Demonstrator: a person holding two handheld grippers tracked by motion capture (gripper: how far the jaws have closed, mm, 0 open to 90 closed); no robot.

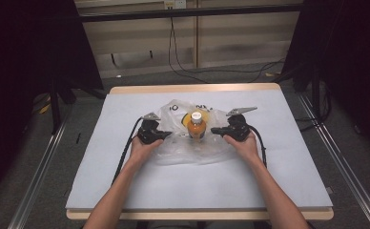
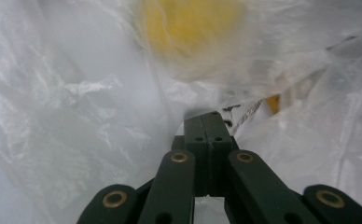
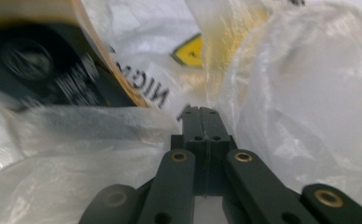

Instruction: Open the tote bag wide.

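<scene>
Standing between left tool (image 1: 166,135) and right tool (image 1: 215,130): bottle (image 1: 196,125), inside bag (image 1: 173,155).

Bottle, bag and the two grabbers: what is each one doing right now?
bottle: upright, white cap on, standing in the bag's middle.
plastic bag: crumpled, spread flat on the table around the bottle.
left gripper: jaws shut, pinching bag plastic.
right gripper: jaws shut, pinching bag plastic.
table: covered by a pale sheet.
</scene>
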